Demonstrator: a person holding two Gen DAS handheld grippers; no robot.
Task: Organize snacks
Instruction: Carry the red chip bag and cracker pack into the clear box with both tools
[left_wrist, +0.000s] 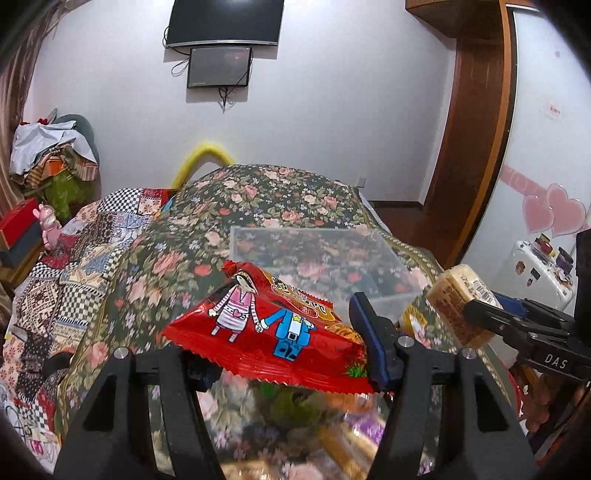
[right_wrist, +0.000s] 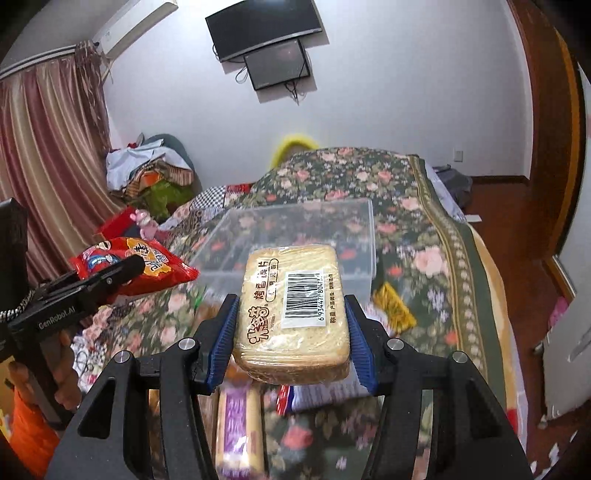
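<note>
While both grippers hover level above the bed (right_wrist: 424, 229), left gripper (left_wrist: 291, 354) clamps the red bag (left_wrist: 273, 332); right gripper (right_wrist: 291, 336) clamps the toast pack (right_wrist: 291, 310); items beneath are blurred.

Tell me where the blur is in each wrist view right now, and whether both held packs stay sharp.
Left wrist view: the red snack bag in the left gripper is sharp; the bedspread below and the clear box smear. Right wrist view: the bread pack in the right gripper is crisp, barcode readable; the packs beneath it are streaked. Both views bend the walls at the rim.
</note>
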